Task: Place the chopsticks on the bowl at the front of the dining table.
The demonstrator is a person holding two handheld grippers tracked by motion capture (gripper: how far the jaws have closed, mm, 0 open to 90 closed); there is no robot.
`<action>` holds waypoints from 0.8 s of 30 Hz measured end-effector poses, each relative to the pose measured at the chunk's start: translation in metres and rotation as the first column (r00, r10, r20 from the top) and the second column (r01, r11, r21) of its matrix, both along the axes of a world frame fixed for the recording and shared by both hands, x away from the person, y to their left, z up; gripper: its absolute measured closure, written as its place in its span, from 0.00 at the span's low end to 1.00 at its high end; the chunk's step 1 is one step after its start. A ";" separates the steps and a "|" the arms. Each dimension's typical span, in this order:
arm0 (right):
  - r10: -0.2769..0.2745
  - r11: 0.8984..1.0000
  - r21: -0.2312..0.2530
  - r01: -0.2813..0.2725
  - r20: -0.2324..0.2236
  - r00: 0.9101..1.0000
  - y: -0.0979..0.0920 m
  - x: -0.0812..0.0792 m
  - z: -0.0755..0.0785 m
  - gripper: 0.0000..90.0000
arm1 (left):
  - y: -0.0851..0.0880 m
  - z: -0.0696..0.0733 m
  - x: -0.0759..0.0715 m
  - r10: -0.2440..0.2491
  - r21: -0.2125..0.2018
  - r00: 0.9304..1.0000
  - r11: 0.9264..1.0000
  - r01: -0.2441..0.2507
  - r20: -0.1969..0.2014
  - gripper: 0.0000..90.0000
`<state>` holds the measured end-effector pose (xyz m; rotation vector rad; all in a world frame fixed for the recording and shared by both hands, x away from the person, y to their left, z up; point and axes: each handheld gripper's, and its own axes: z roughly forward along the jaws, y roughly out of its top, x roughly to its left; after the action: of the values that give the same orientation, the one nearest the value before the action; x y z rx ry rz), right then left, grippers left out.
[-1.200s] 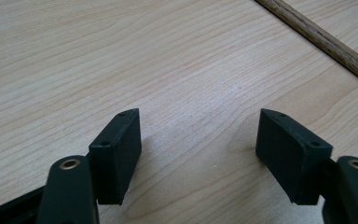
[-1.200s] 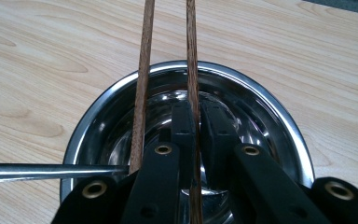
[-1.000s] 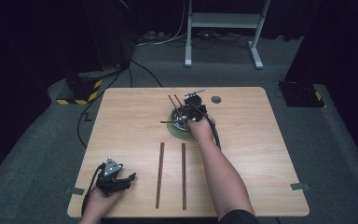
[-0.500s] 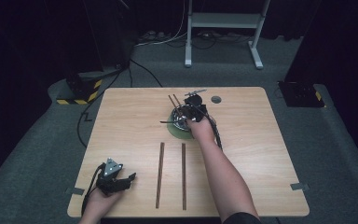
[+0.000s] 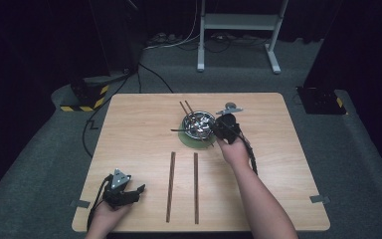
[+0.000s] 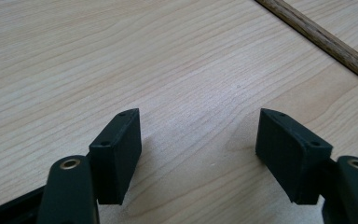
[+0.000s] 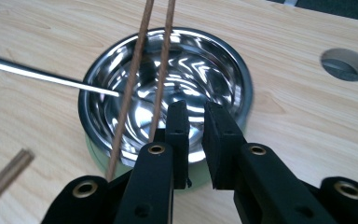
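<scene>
While my left gripper (image 5: 138,189) rests wide open, my right gripper (image 7: 196,122), jaws almost shut and holding nothing, hangs over the shiny steel bowl (image 7: 168,107) mid-table, which looks hard and slippery, so I'd pinch its rim.

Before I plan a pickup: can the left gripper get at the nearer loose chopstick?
Probably yes. The left gripper is open, low over the table, and bare wood lies between it and the chopstick just beside it.
</scene>
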<state>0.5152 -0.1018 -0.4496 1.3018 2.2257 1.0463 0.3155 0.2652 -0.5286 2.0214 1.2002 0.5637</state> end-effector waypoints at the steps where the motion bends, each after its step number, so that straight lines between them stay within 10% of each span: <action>1: 0.000 1.000 0.004 0.000 0.008 1.000 -0.005 -0.004 -0.001 0.89 | 0.000 0.000 0.000 0.002 0.000 1.000 1.000 -0.002 -0.001 0.35; 15: -0.025 0.999 0.036 0.021 0.115 0.993 -0.029 -0.048 -0.036 0.95 | -0.005 0.000 0.006 0.045 -0.010 0.999 0.999 -0.045 -0.014 0.32; 24: -0.012 0.996 0.086 -0.003 0.172 0.985 -0.032 -0.051 -0.043 0.92 | -0.017 0.012 0.032 0.086 0.012 0.995 0.996 -0.085 -0.052 0.69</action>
<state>0.4645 -0.1335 -0.4925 1.2004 2.0695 1.2167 0.3471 0.2481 -0.5167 2.0121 1.3227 0.5622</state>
